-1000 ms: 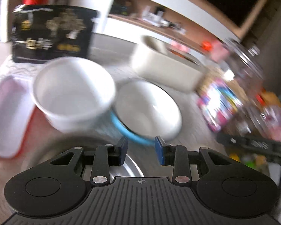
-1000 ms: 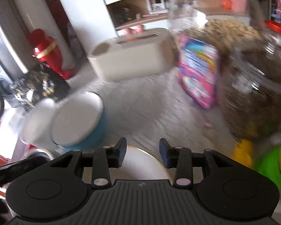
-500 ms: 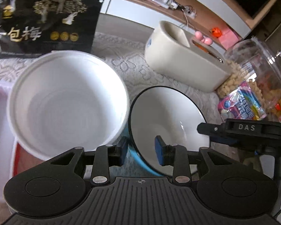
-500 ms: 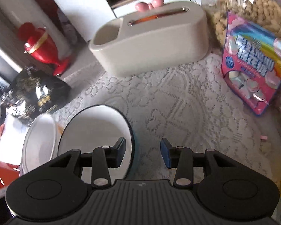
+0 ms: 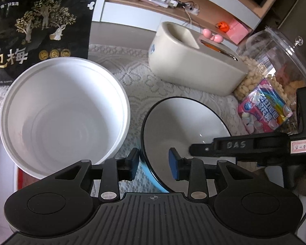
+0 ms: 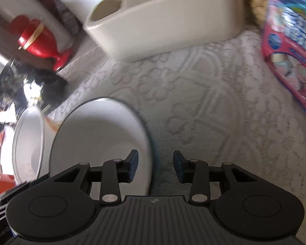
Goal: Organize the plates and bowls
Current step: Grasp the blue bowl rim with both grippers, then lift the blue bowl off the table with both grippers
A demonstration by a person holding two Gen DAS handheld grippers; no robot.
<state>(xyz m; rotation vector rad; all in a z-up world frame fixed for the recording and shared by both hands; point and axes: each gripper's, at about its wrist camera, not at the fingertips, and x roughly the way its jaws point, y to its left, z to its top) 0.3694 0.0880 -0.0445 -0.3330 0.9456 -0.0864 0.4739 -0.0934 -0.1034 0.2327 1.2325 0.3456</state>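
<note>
On lace cloth (image 5: 140, 77), both tools (image 5: 153, 163) (image 6: 155, 166) gape astride, seemingly, the glossy round black-rimmed bowl (image 5: 183, 126).

Over the last second both grippers were brought down and in toward the blue-sided bowl (image 5: 185, 130), so that its near rim was straddled by the open left gripper (image 5: 153, 164) and its right rim by the open right gripper (image 6: 155, 166). The right gripper (image 5: 234, 145) was carried into the left wrist view, where it was reached across the bowl from the right. The white bowl (image 5: 64, 116) was seen larger and sharper.
</note>
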